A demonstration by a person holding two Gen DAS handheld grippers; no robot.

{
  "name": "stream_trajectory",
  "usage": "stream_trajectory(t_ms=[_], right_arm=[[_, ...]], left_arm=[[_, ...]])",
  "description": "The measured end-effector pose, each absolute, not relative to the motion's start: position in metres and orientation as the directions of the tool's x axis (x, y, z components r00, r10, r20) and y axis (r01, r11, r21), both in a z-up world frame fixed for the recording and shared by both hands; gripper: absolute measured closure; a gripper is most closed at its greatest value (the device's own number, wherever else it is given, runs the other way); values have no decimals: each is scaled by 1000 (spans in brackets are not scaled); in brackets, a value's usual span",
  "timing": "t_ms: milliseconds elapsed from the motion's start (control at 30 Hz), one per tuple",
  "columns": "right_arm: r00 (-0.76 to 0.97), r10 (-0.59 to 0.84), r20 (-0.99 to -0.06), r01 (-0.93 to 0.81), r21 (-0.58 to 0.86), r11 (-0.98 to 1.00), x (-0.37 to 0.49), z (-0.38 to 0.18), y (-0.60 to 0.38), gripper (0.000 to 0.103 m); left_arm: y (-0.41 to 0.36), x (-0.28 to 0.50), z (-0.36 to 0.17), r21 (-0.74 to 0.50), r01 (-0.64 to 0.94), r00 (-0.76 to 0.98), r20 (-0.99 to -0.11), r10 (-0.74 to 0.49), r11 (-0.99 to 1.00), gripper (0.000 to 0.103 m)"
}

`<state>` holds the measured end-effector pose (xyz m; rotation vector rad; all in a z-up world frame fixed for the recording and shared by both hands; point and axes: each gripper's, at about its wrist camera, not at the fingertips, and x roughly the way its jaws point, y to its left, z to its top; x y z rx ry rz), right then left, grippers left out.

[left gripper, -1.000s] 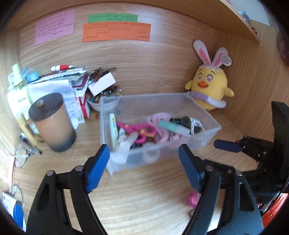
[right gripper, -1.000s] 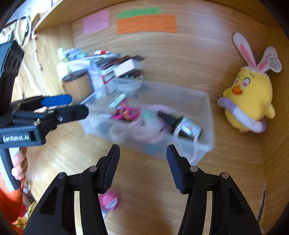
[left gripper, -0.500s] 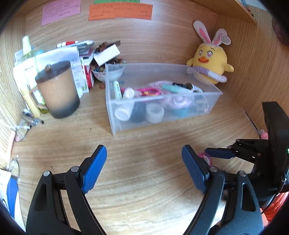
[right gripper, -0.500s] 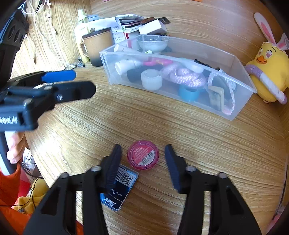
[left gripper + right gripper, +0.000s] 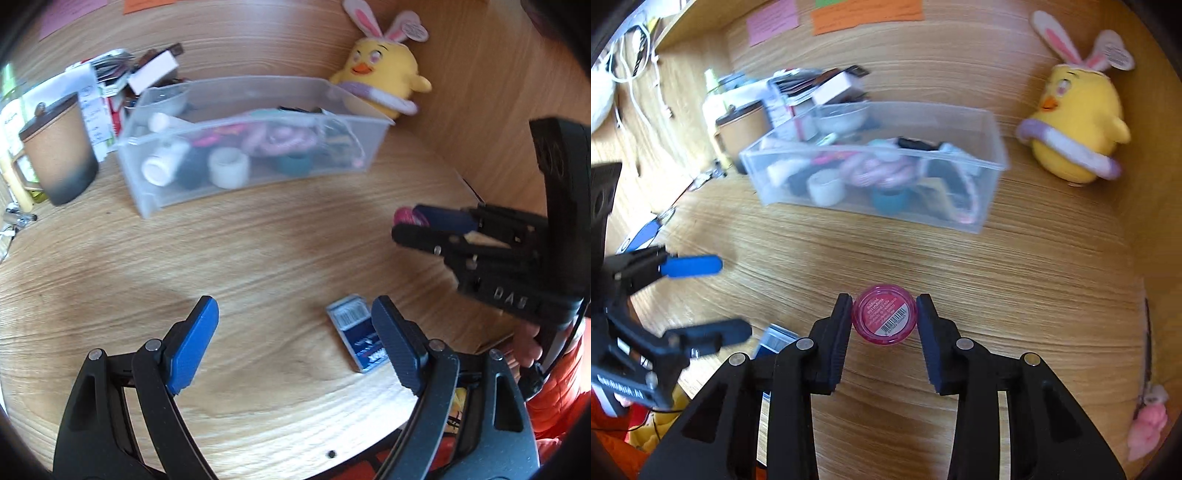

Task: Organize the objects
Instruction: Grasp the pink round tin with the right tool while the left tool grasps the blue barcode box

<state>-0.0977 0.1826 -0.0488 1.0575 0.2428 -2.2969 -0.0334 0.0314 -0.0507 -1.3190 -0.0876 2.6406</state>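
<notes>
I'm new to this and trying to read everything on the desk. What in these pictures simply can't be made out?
- Sticky notes, right wrist view: writing too small, top edge cuts them.
- Clear bin contents, both views: motion blur and a heap; few items nameable.
- Blue packet, left wrist view: the left gripper finger covers one side.
- Pink jar, right wrist view: label too small to read.

Bin sits mid-bench, against the back area – tape rolls and cords inside it. Mug left of the bin, stack of papers behind the mug. Stuffed chick right of the bin, by the back wall. Small jar near the front edge, between the right hand-held gripper pads. Flat box lies left of the jar – just beside the left hand-held gripper.
</notes>
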Motion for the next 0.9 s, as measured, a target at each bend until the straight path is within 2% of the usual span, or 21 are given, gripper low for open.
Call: stream_trajectory(t_ms=[200,333,433,500,533,567,600,900], right_arm=[[-520,-442,-731,562,96,-821,-99,-46,198,71],[-511,-459,-727,566,117,-816,-96,-48,201,71],[-507,-468,-724,574,121,-810,-93,-48,199,71],[-506,-472,-721,577,124,-807,-91,-48,197,71],[-505,-475,-720,579,125,-806,-91,-48,197,71],[-505,-477,-719,580,127,-805,-91,-48,196,71],[-505,-479,-718,580,130,-804,-91,-48,195,71],[-515,-500,-697,594,130,-794,-95,-37,184,71]], left_arm=[[51,-30,-63,-135,-166,-554,-807,206,-977,18],[61,-27,-67,-90,-171,-562,-809,172,-981,20],[64,-26,-66,-62,-174,-576,-803,152,-983,37],[65,-25,-65,-52,-181,-583,-799,150,-982,54],[65,-25,-64,-56,-185,-583,-798,156,-981,58],[65,-25,-64,-60,-192,-582,-797,163,-980,70],[65,-24,-63,-61,-195,-582,-796,165,-979,74],[45,-35,-51,-57,-144,-625,-769,135,-988,76]])
